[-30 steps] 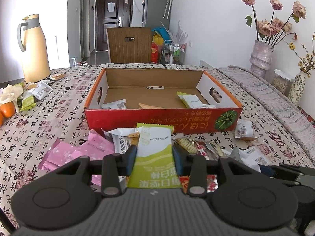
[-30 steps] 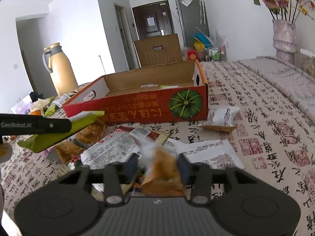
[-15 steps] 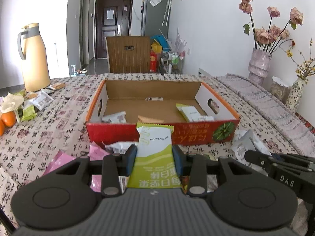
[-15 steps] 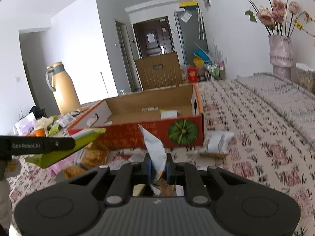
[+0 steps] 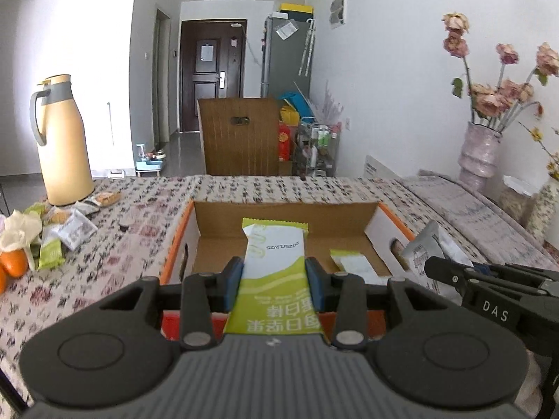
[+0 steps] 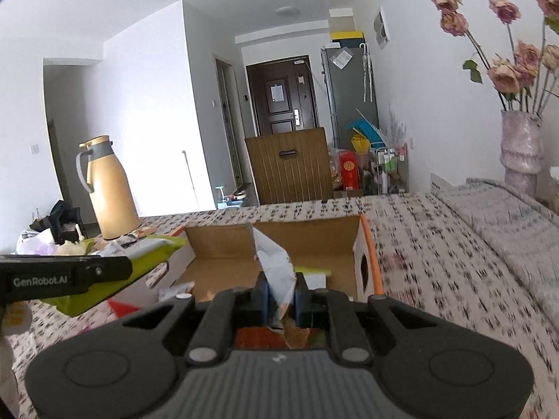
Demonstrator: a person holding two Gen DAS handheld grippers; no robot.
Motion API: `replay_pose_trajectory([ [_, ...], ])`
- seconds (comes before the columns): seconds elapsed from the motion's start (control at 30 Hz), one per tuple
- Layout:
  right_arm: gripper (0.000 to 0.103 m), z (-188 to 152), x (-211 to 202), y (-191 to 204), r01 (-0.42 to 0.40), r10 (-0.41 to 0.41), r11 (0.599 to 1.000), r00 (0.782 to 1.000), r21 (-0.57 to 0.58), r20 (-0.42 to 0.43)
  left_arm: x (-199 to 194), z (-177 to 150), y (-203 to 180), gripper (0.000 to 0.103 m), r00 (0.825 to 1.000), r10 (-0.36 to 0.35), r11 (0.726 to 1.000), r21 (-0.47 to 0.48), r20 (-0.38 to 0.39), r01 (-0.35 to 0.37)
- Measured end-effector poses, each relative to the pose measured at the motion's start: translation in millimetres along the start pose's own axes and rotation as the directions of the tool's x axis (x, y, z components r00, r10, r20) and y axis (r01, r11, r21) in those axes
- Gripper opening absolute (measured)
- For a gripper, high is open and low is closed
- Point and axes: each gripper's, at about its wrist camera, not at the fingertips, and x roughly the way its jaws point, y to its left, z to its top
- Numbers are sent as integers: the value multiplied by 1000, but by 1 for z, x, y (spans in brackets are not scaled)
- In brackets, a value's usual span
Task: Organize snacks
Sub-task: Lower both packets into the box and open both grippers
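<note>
My left gripper [image 5: 274,276] is shut on a green and white snack bar [image 5: 274,255], held above the near wall of the open cardboard box [image 5: 283,214]. My right gripper [image 6: 281,293] is shut on a white and silver snack packet [image 6: 276,262], held above the same box [image 6: 307,241] at its right side. The right gripper and its packet [image 5: 424,248] show at the right of the left wrist view. The left gripper with the green bar [image 6: 118,269] shows at the left of the right wrist view. A few snacks [image 5: 353,263] lie inside the box.
A tan thermos jug [image 5: 61,139] stands at the table's far left with loose snack packets [image 5: 70,223] and oranges [image 5: 14,263] near it. A vase of dried roses [image 5: 480,153] stands at the right. A wooden chair back [image 5: 241,136] rises behind the table.
Both grippers have risen from the snack pile and moved forward over the box, each carrying its snack. The right gripper closed on its packet about a second ago.
</note>
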Motion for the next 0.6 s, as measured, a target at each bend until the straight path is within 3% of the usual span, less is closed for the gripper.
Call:
replay_pose_trajectory([
  [0.33,13,16,76,-5,27,-28,1000,998,-6,-59,69,17,12,40,997,63,997,-32,-37,-64],
  [0.6,13,1,96,-10,35,-36,999,994,-8,-100,101,1,24,40,992,56,997,-42,-117,-61],
])
